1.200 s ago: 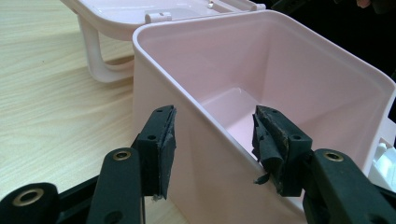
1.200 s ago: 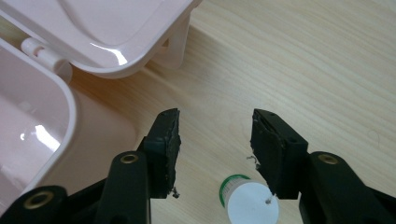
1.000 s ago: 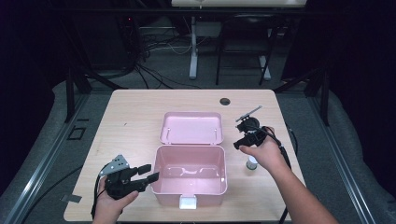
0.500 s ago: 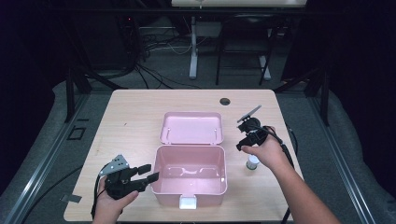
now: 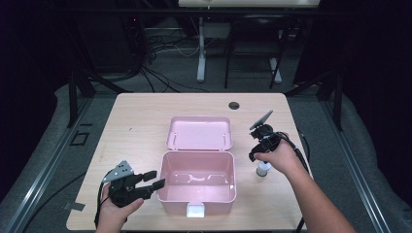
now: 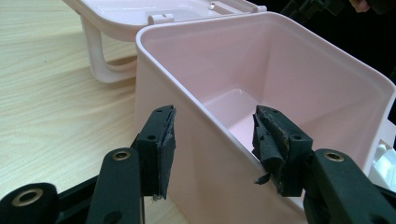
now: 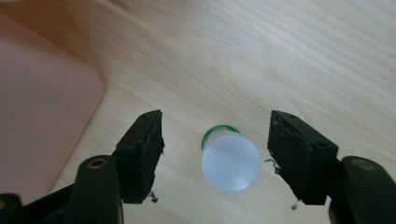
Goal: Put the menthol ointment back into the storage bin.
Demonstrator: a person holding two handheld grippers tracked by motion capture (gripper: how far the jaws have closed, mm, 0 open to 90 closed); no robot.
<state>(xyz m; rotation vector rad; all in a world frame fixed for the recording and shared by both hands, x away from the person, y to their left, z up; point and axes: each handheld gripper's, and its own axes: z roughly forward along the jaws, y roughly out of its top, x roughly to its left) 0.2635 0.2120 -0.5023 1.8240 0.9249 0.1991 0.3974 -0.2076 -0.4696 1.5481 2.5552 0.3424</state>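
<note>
A small white bottle point(image 7: 230, 163) with a green band is seen standing on the wooden surface point(image 5: 145, 121), framed between the spread jaws of the right tool point(image 7: 215, 156) but untouched. The left tool point(image 6: 212, 149), also released, is positioned astride the near wall of the open pink box point(image 6: 299, 70).

Your right gripper point(image 7: 215, 158) hangs over the small bottle point(image 7: 230, 159), jaws spread wide, bare counter point(image 7: 299, 56) showing on both sides of it, so there's room to drop. The pink box point(image 5: 198, 182) stands just left of the bottle; its wall blocks any sweep that way. Your left gripper point(image 6: 212, 151) straddles the box's near wall, one jaw outside, one inside. The open lid point(image 5: 199, 132) lies flat behind the box, closing off that strip. Counter left of the box is free.
</note>
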